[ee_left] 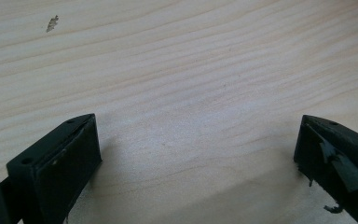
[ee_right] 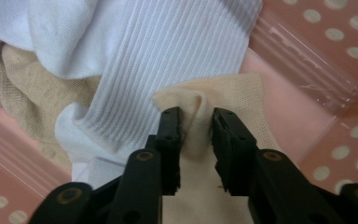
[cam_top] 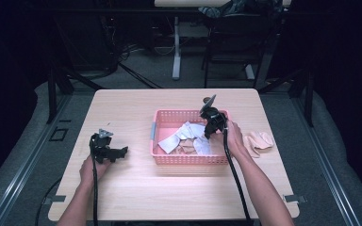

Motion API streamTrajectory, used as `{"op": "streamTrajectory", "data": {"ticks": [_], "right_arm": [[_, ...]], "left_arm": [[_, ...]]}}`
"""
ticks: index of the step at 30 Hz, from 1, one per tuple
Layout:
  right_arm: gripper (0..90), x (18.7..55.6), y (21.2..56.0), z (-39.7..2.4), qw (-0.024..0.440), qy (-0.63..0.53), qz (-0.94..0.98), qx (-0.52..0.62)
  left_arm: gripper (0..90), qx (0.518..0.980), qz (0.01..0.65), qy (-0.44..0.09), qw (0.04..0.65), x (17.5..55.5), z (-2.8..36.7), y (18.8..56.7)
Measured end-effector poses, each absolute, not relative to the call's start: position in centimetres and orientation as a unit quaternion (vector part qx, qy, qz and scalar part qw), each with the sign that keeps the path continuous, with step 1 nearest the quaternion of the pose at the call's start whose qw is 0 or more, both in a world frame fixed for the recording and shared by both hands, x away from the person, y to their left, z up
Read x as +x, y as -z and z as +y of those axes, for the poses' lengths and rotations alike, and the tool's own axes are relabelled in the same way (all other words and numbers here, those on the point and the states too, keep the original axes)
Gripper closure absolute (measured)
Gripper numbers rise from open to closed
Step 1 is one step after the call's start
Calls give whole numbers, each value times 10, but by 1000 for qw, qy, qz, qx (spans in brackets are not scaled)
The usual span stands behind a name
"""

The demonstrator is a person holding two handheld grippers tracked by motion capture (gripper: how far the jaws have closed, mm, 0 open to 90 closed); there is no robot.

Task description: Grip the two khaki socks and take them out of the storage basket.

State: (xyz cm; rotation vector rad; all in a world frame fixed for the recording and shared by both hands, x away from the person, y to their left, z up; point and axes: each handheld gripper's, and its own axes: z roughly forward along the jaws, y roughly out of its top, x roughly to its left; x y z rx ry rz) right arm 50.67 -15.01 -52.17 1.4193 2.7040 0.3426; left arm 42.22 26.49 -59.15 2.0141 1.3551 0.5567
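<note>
Right now your R gripper (ee_right: 196, 123) pinches a fold of the cream sock (ee_right: 228, 93) in the pink basket (cam_top: 162, 117); L gripper (ee_left: 196, 154) jaws wide apart over the table (ee_left: 177, 56), nothing held.

Hidden and cut-off parts, basket scene

High view: right gripper (cam_top: 211, 126) tips are hidden down inside the basket (cam_top: 156, 123), so the grip can't be read there; socks (cam_top: 187, 137) in the middle overlap, count unclear; both forearms cut by bottom edge; peach cloth (cam_top: 259, 141) right of the basket too small to tell. Right gripper view: cream sock (ee_right: 242, 100) fold is pinched between the jaws, its lower part hidden behind them and cut at bottom edge; white sock (ee_right: 168, 51) cut by top edge. Left gripper view: left gripper (ee_left: 198, 154) jaws cut by the bottom corners; small mark (ee_left: 52, 23) upper left unidentifiable.
</note>
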Motion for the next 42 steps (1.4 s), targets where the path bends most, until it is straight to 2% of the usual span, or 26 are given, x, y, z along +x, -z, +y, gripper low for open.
{"op": "streamTrajectory", "data": {"ticks": [1,5,24,42], "right_arm": [[818,507,520,-151,35,-107,882,457],[860,507,518,-153,36,-114,881,459],[871,482,461,-171,59,-206,866,452],[873,471,422,-178,82,-243,860,442]], "left_arm": [[0,766,515,-212,320,422,265,591],[0,767,515,-212,320,422,265,591],[0,767,514,-212,319,422,265,591],[0,767,514,-212,319,422,265,591]]}}
